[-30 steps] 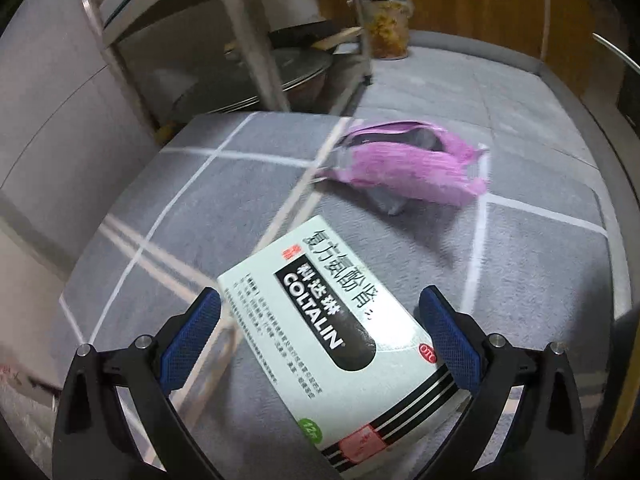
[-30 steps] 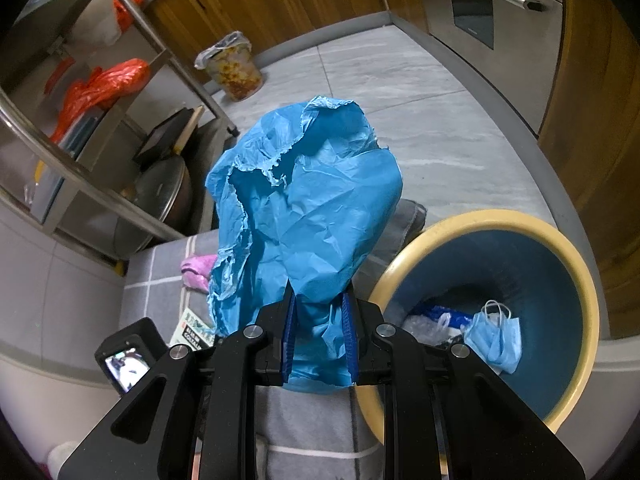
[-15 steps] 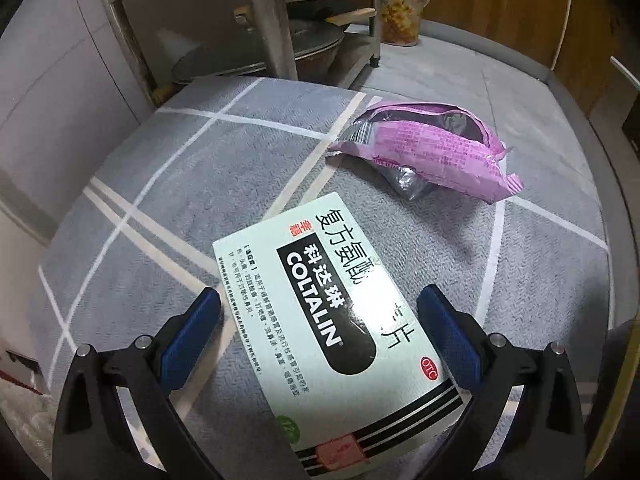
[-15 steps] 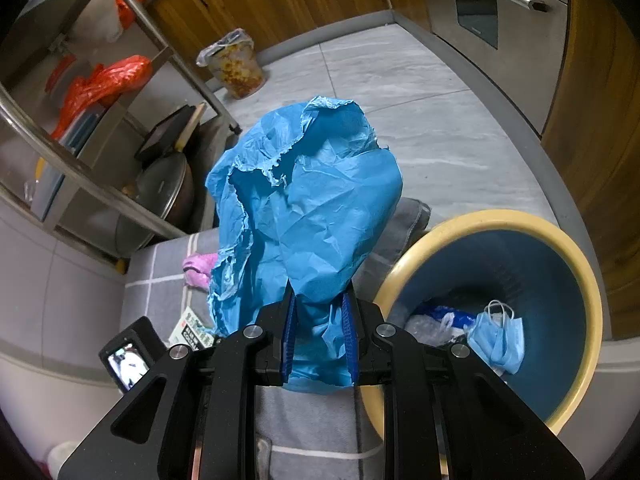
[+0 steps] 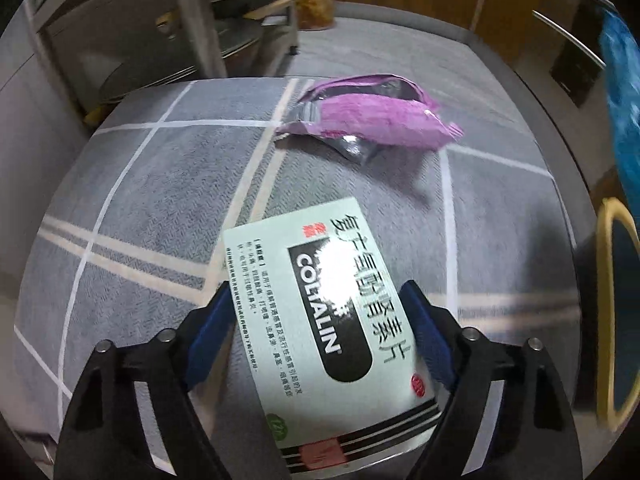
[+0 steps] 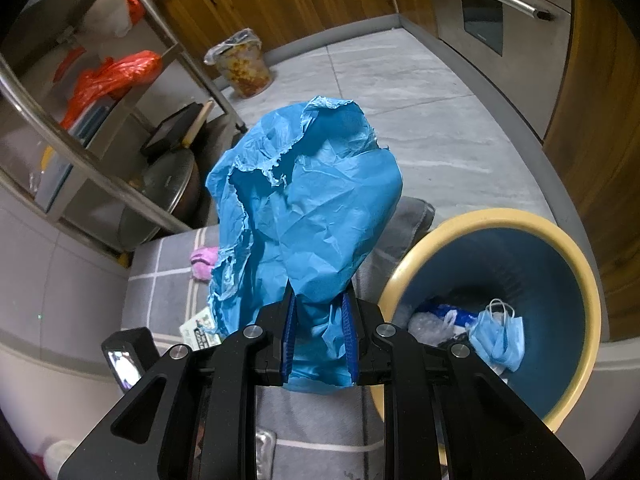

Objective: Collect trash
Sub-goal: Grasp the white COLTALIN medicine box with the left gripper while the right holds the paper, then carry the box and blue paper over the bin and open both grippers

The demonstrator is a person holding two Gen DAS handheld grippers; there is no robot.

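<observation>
A pale green Coltalin medicine box [image 5: 336, 312] lies on the grey checked cloth [image 5: 160, 200]. My left gripper [image 5: 320, 320] has closed in until its blue pads [image 5: 208, 332] meet the box's two sides. A pink snack wrapper [image 5: 372, 120] lies farther back on the cloth; it also shows in the right wrist view [image 6: 204, 260]. My right gripper [image 6: 318, 332] is shut on crumpled blue paper [image 6: 304, 216], held up left of the yellow-rimmed blue bin [image 6: 576, 280]. The bin holds a blue face mask [image 6: 498, 336] and other scraps.
A steel shelf rack [image 6: 100, 152] with pans and red bags stands at the back left. A lined waste basket [image 6: 242, 66] sits on the tiled floor by wooden cabinets. The bin's rim [image 5: 612, 280] shows at the right of the left wrist view.
My left gripper has moved forward over the medicine box and its jaws have narrowed onto the box's sides. My right gripper holds the blue paper almost still beside the bin.
</observation>
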